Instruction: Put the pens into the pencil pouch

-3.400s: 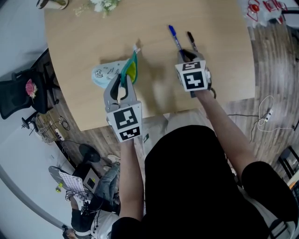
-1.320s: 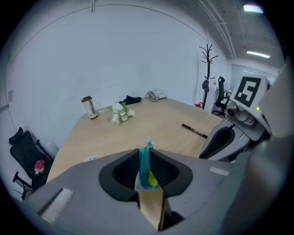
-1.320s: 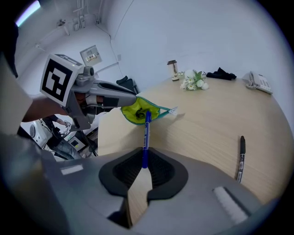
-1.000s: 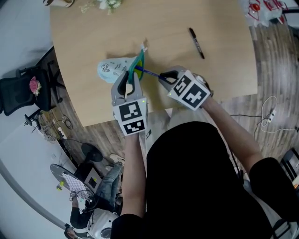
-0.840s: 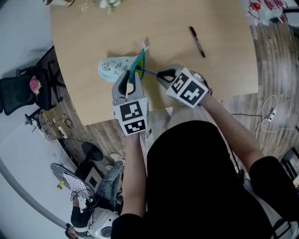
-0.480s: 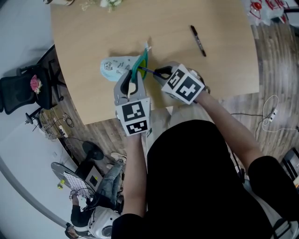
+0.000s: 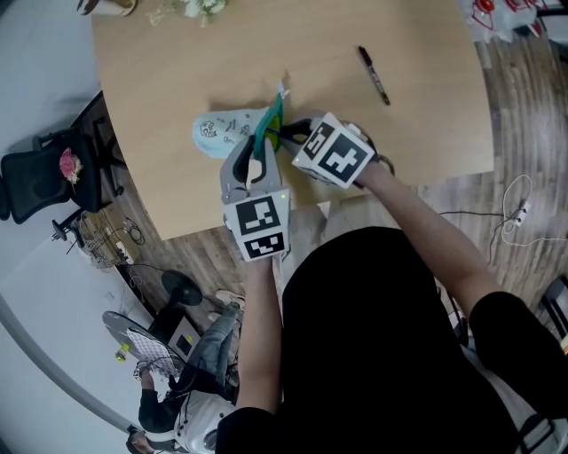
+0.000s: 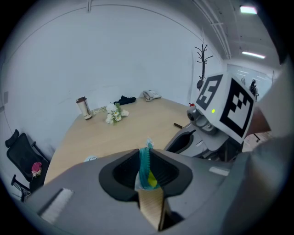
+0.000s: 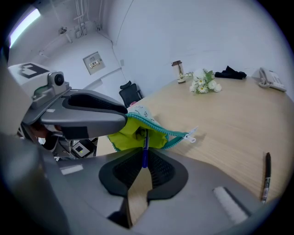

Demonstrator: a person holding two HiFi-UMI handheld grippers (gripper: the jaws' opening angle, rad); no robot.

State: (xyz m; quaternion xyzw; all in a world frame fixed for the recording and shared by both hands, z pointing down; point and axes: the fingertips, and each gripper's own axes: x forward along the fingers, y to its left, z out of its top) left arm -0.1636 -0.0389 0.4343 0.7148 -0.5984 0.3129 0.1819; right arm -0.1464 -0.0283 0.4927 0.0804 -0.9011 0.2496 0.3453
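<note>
Pouch [image 7: 220, 135] is pinched open by left gripper [image 8: 147, 172]; blue pen [image 9: 144, 149], clamped in right gripper [image 9: 142, 163], is tip-deep inside. Black pen [image 7: 373, 75] isn't picked up yet.

Bright, even indoor light. We see ceiling strip lamps [image 8: 248, 9] at the upper right of the left gripper view; shadows on the desk [image 7: 177, 62] are soft. Both gripper views bow strongly and darken toward the corners, with the near jaws slightly blurred. The head view curves at its edges.
</note>
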